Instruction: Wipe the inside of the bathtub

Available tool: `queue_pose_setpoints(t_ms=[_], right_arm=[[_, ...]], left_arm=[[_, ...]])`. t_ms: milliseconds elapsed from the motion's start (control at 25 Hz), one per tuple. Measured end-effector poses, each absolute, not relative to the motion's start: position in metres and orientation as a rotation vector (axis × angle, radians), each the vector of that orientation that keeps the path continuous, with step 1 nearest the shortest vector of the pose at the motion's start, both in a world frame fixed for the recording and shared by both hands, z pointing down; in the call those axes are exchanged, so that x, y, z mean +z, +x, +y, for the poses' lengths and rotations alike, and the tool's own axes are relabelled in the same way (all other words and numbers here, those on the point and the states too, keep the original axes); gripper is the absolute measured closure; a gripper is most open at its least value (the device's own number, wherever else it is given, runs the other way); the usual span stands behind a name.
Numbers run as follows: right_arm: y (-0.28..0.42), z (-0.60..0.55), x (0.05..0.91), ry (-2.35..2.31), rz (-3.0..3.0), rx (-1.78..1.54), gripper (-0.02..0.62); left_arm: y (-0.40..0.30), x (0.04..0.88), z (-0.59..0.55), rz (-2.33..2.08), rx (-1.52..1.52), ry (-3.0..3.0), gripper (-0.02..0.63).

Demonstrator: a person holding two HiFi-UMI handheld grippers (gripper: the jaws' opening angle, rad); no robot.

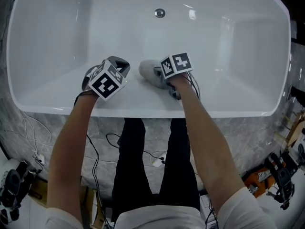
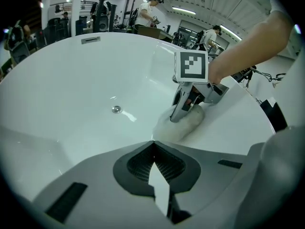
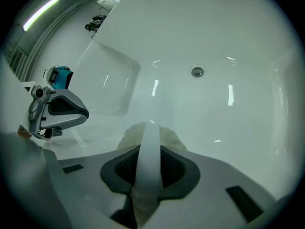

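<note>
The white bathtub (image 1: 228,109) lies crosswise below me, its drain (image 1: 159,13) on the far side. My right gripper (image 1: 155,73) is inside the near wall, shut on a pale fluffy cloth (image 1: 146,68) that presses against the tub's surface. The left gripper view shows that cloth (image 2: 183,127) under the right gripper (image 2: 185,109). In the right gripper view the cloth (image 3: 125,140) bulges out on both sides of my right gripper (image 3: 150,128). My left gripper (image 1: 124,65) hovers just left of the cloth, shut and holding nothing (image 2: 153,144).
The tub (image 2: 71,75) has a recessed seat at each end (image 1: 52,18). Cables and equipment (image 1: 281,175) lie on the grey floor near my legs. In the left gripper view, people (image 2: 147,13) stand at benches beyond the tub. An overflow plate (image 2: 90,40) sits on the far rim.
</note>
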State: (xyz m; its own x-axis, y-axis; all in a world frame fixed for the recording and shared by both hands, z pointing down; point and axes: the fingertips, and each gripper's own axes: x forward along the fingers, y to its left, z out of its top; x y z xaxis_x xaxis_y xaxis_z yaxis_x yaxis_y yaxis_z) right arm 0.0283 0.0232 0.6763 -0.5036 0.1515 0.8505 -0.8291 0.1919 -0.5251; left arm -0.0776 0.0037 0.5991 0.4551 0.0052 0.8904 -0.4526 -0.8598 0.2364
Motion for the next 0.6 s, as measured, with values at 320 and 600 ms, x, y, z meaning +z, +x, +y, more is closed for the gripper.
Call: queue_pose_setpoints(t_ms=[320, 600], right_arm=[[0.095, 0.03, 0.673, 0.708, -1.603, 1.452, 0.502], [0.141, 0.034, 0.673, 0.726, -1.59, 1.448, 0.502]], left_arm=[[-0.02, 0.602, 0.014, -0.314, 1.404, 2.287, 0.6], [0.023, 0.605, 0.017, -0.262, 1.42, 2.306, 0.6]])
